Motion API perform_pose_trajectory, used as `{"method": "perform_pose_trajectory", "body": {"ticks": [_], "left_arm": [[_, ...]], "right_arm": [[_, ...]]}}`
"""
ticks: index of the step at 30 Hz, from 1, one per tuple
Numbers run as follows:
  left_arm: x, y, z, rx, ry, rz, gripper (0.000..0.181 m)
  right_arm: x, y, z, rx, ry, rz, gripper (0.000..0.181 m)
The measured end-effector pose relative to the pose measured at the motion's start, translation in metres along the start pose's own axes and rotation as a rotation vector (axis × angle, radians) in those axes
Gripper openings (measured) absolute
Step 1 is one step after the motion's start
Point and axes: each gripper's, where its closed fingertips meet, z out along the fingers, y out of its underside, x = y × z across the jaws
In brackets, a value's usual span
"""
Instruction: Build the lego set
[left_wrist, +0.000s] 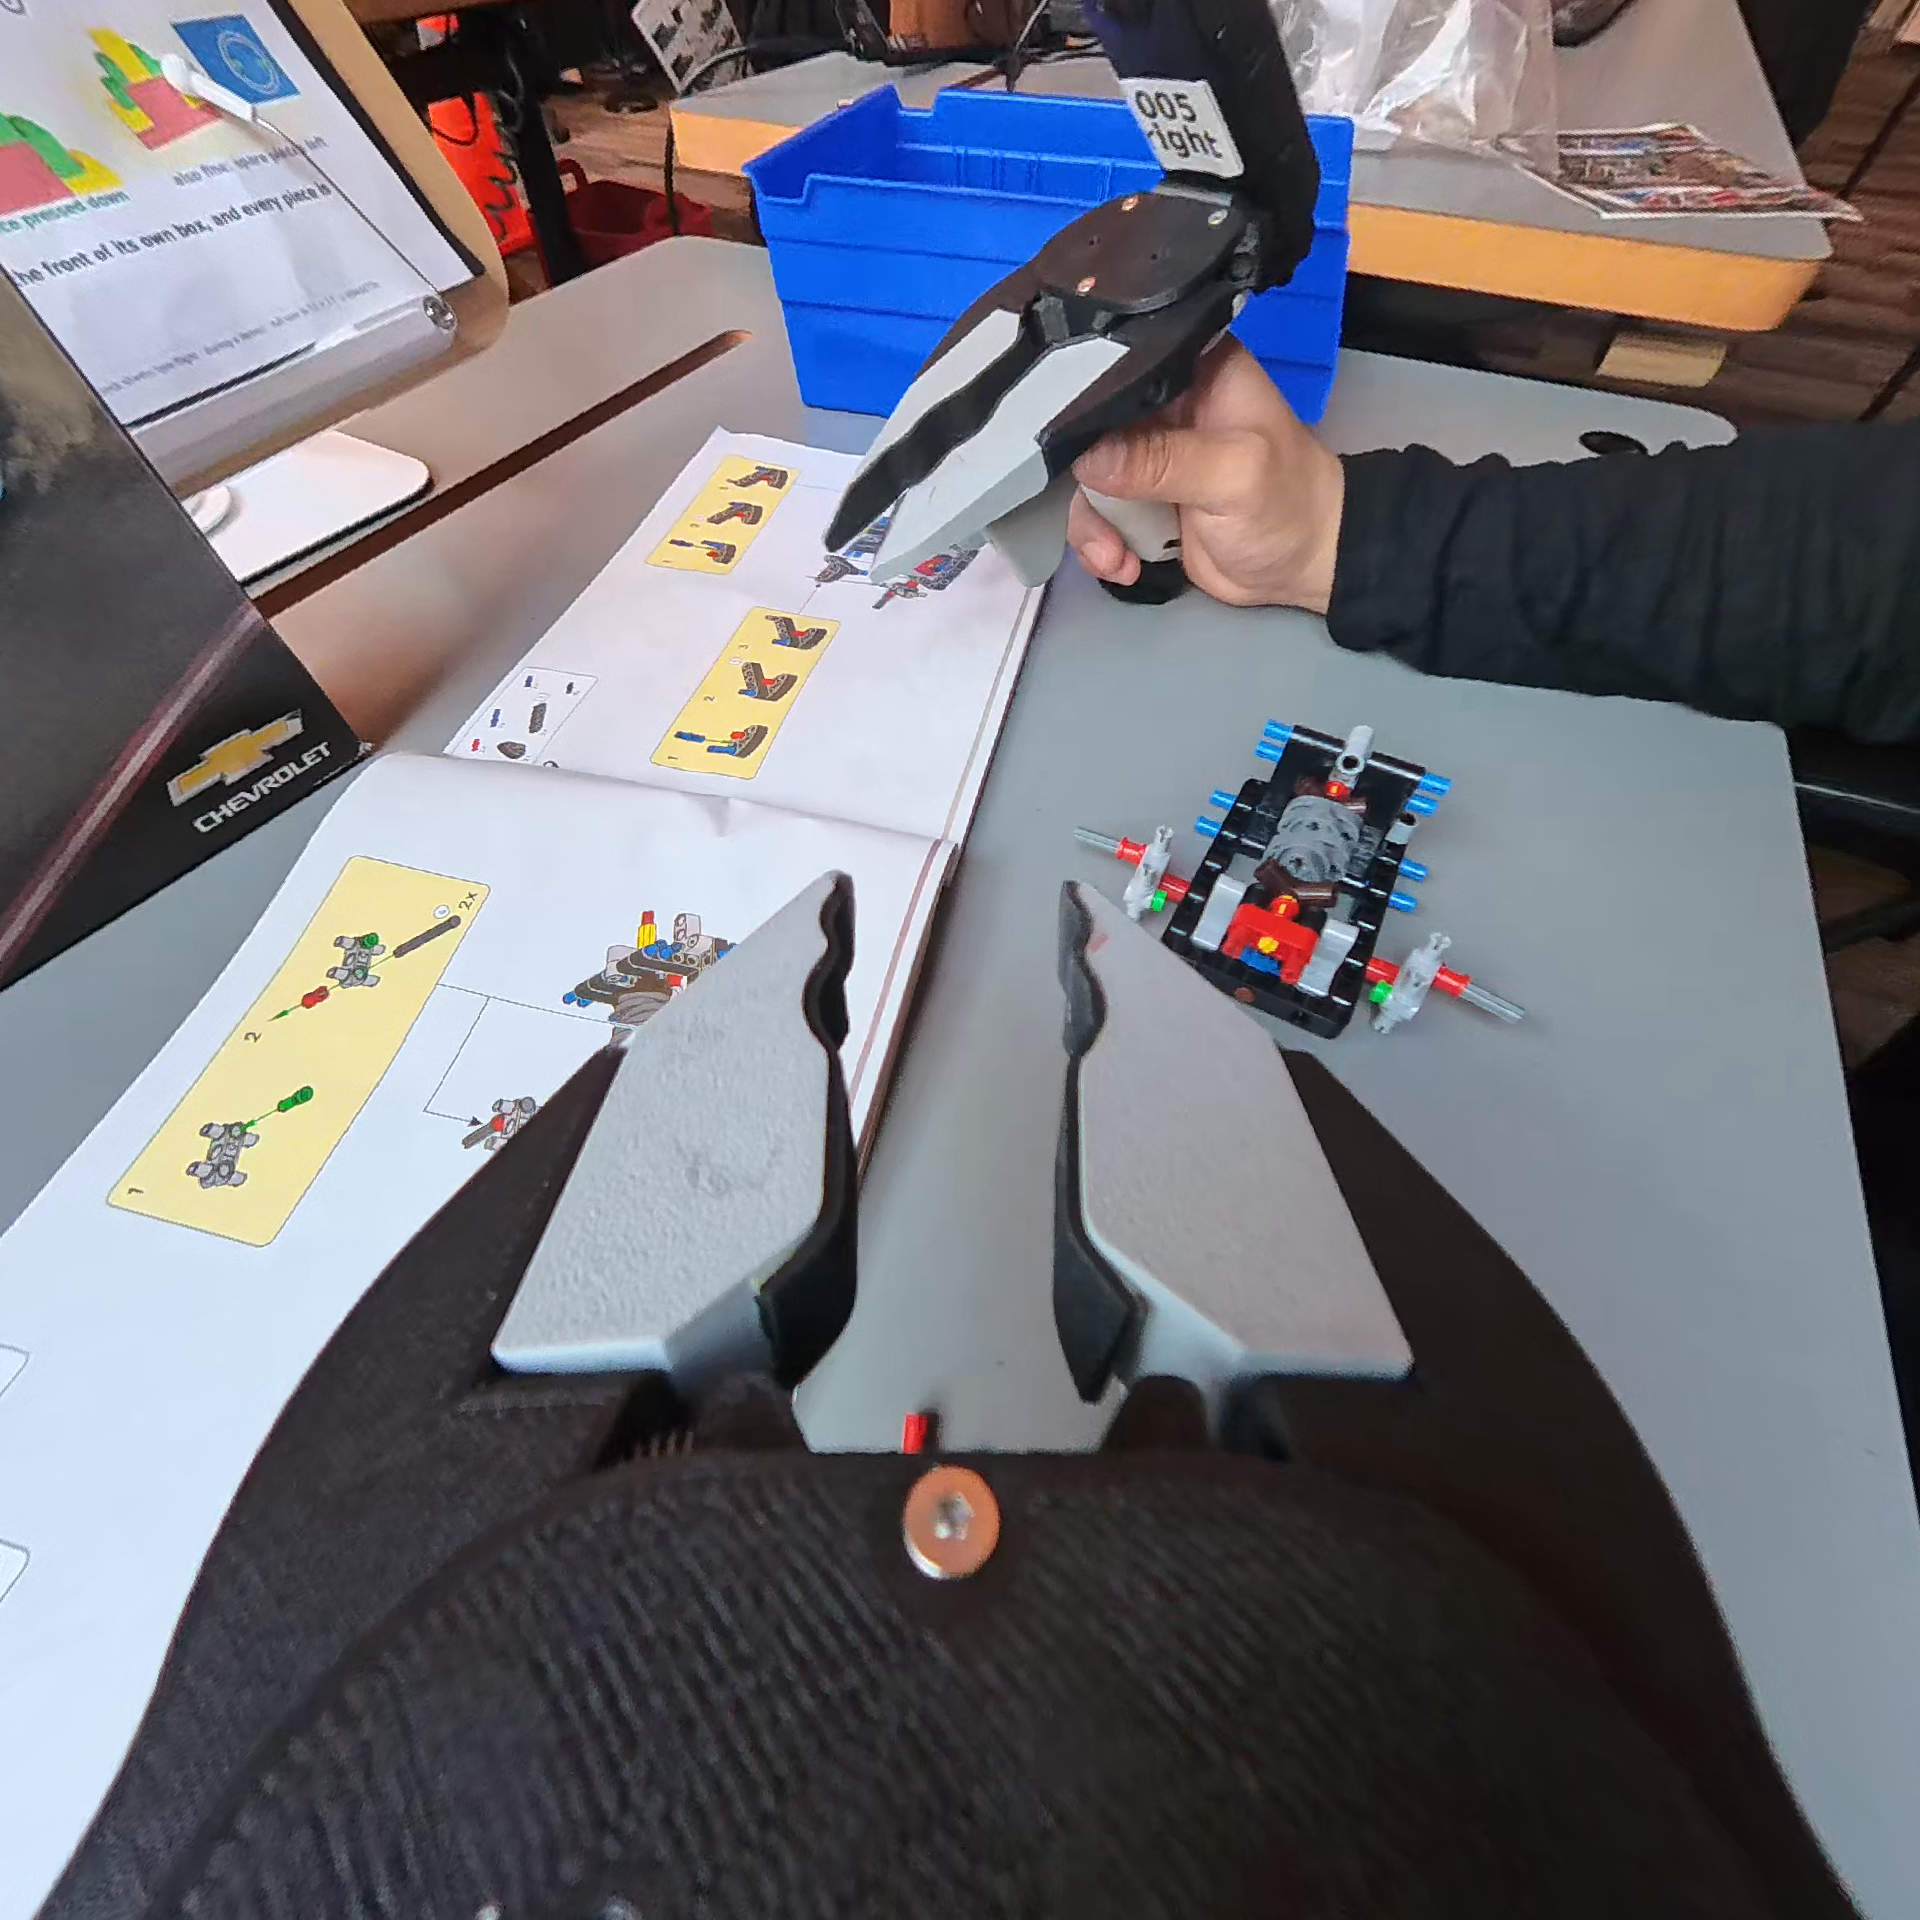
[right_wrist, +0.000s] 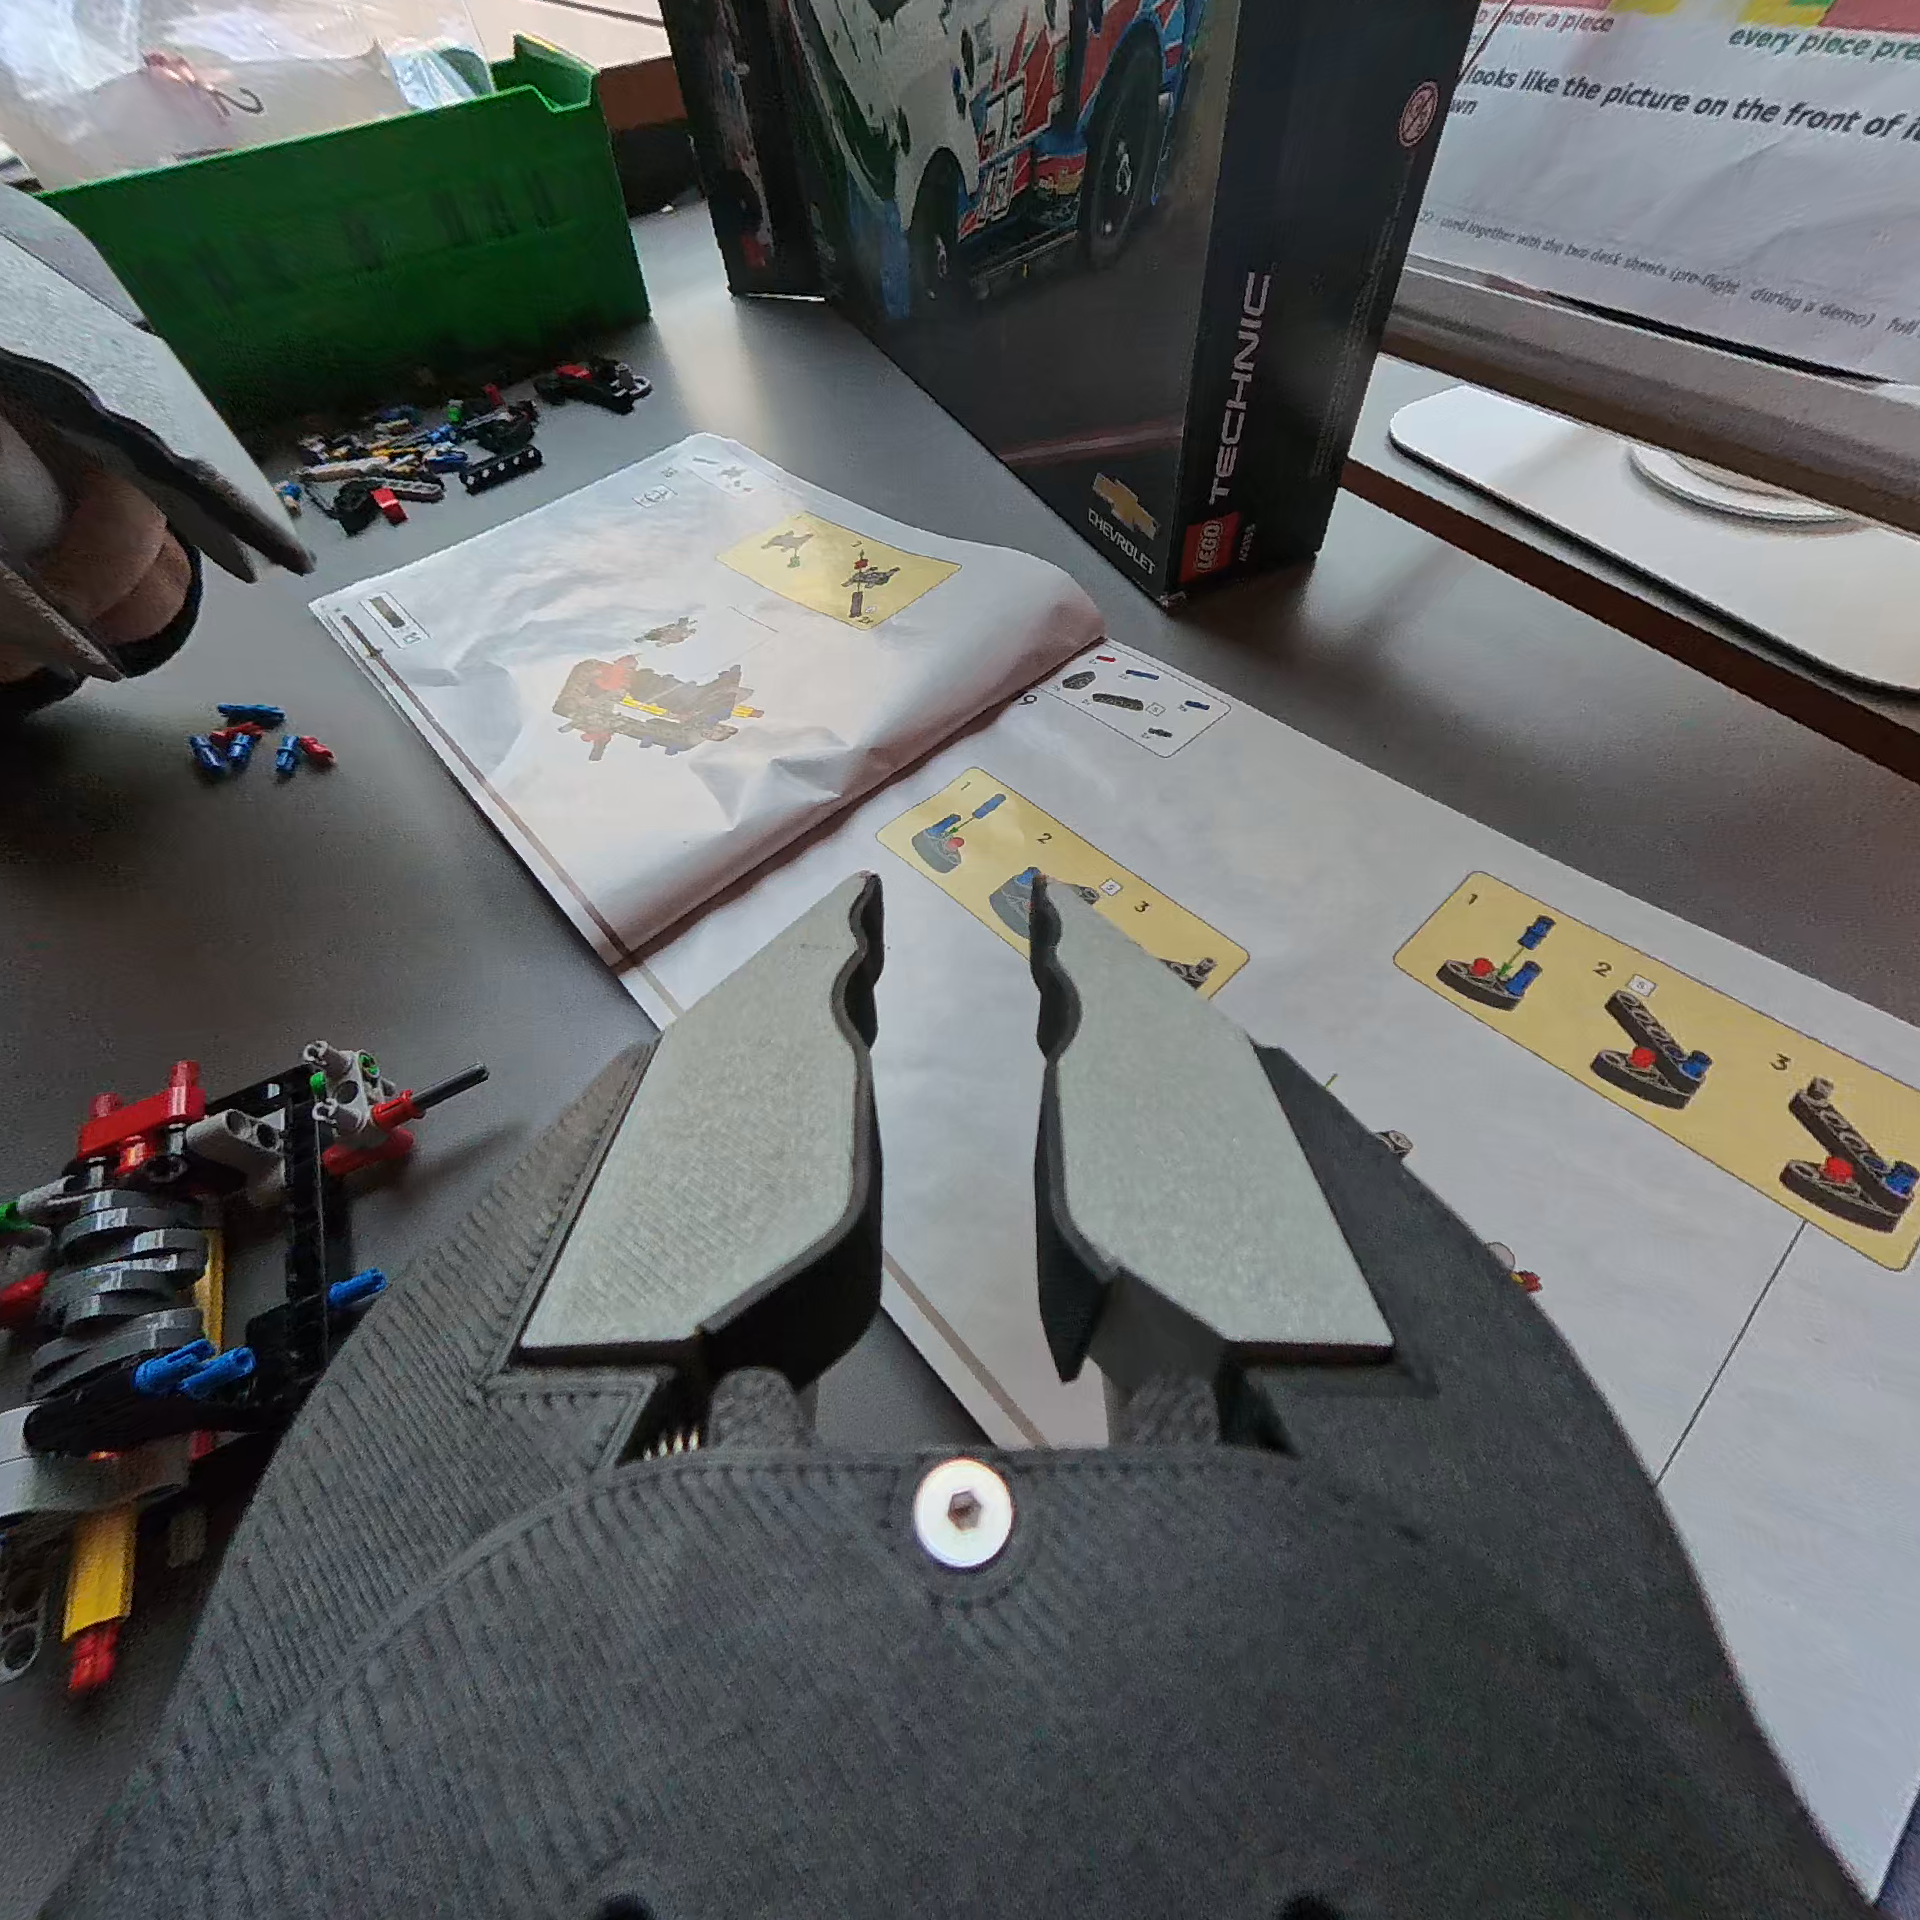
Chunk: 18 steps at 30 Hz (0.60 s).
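I am holding my right gripper (right_wrist: 956, 914) spread and empty over the open instruction booklet (left_wrist: 665, 821), apparently checking the step. My left gripper (left_wrist: 956, 914), also spread, is hovering at the booklet's edge. The half-built lego chassis (left_wrist: 1299, 883) is sitting just beside the booklet; loose pieces (right_wrist: 436, 447) are lying beyond it.

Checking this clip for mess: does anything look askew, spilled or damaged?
Only the instruction booklet: its far page is wrinkled and bulges up instead of lying flat. Loose pieces lie scattered by the green bin, as expected mid-build.
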Motion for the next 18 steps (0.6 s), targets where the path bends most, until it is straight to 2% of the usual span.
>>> {"method": "perform_pose_trajectory", "body": {"ticks": [7, 10, 12, 14, 18], "left_arm": [[-0.004, -0.003, -0.007, 0.025, -0.01, -0.004, 0.029], [-0.019, -0.003, -0.028, 0.061, -0.077, -0.003, 0.027], [-0.043, -0.004, -0.061, 0.043, -0.166, 0.005, 0.03], [-0.077, 0.003, -0.108, -0.036, -0.306, 0.028, 0.013], [-0.137, 0.063, -0.196, -0.404, -0.572, -0.133, 0.019]], "right_arm": [[0.0, -0.002, -0.001, 0.012, -0.009, 0.005, 0.026], [0.0, -0.002, -0.002, 0.017, -0.007, 0.005, 0.025], [0.0, -0.004, -0.003, 0.031, -0.008, 0.009, 0.025], [-0.001, -0.006, -0.005, 0.045, -0.017, 0.011, 0.024], [-0.004, -0.006, -0.005, 0.049, -0.045, 0.013, 0.023]]}}
